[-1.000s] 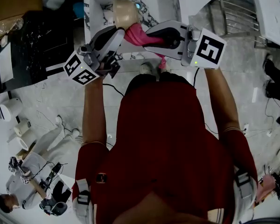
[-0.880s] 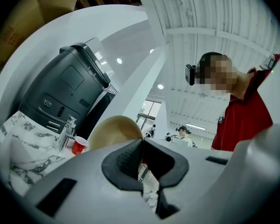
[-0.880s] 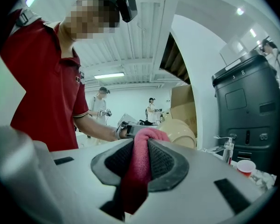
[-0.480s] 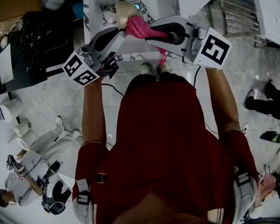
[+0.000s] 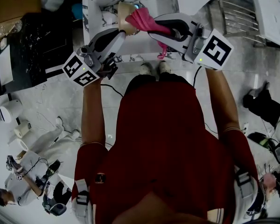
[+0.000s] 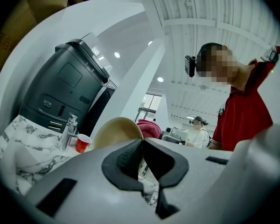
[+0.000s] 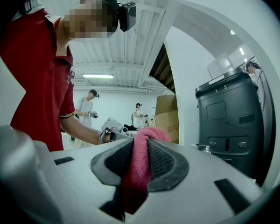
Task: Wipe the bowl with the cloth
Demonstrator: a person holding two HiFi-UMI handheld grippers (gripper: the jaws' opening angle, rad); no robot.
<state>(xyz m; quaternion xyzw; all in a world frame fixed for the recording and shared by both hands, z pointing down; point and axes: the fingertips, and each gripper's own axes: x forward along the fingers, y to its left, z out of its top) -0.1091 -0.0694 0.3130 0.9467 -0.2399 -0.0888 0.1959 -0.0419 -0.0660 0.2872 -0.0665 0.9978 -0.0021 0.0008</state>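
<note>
the tan bowl (image 5: 122, 13) is pinched at its rim by the left tongs (image 5: 120, 31), with the pink cloth (image 5: 142, 20), clamped in the right tongs (image 5: 155, 29), lying just to its right.

A smooth, matt beige bowl (image 5: 123, 12) is shown. Beside it, a fuzzy pink terry cloth (image 5: 142, 18) is clamped between rough, black, mesh-textured pads (image 7: 162, 161), set in the smooth white plastic shell of the right gripper (image 5: 153, 28). Below the bowl, a polished, grey-veined marble counter (image 5: 130, 57) is seen.

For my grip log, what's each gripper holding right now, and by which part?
The left gripper pinches the tan bowl by its rim. The right gripper pinches the pink cloth at a bunched fold, its tail hanging below.
</note>
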